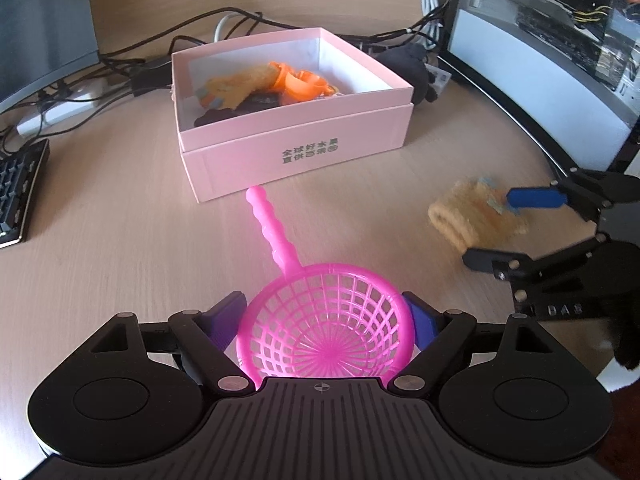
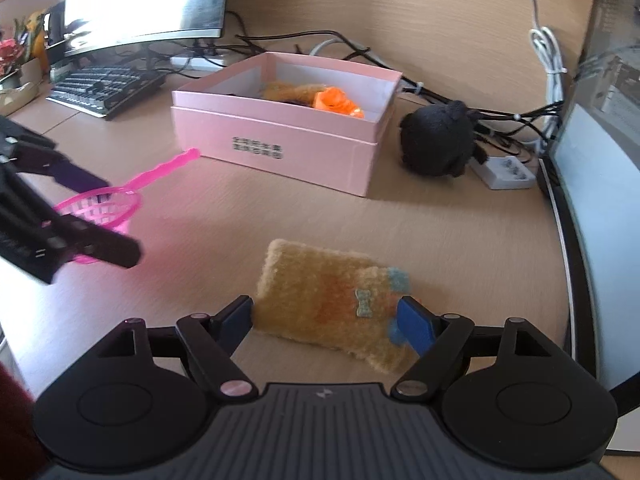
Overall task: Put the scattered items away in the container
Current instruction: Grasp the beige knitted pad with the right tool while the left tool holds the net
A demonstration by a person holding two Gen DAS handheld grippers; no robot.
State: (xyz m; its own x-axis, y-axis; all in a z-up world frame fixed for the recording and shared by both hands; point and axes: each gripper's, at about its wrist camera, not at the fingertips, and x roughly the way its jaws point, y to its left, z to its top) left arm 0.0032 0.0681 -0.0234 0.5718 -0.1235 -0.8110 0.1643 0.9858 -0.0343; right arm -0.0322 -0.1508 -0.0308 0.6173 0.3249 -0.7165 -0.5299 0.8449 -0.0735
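A pink plastic strainer [image 1: 328, 320] sits between my left gripper's [image 1: 324, 306] blue pads, which press on both sides of its rim; its handle points toward the pink box [image 1: 296, 120]. From the right wrist view the strainer [image 2: 100, 208] hangs in the left gripper [image 2: 106, 216] just above the desk. A tan fuzzy glove [image 2: 320, 288] lies on the desk between the wide jaws of my right gripper [image 2: 326, 308], with the pads at its edges. The pink box [image 2: 280, 140] holds orange pieces [image 1: 300, 80] and another tan glove [image 1: 236, 84].
A black plush toy [image 2: 438, 140] and a white charger [image 2: 504, 172] lie right of the box. A keyboard [image 2: 100, 88] and a monitor [image 2: 144, 0] stand at the left, with cables [image 1: 240, 20] behind the box. A computer case [image 1: 560, 40] lines the right edge.
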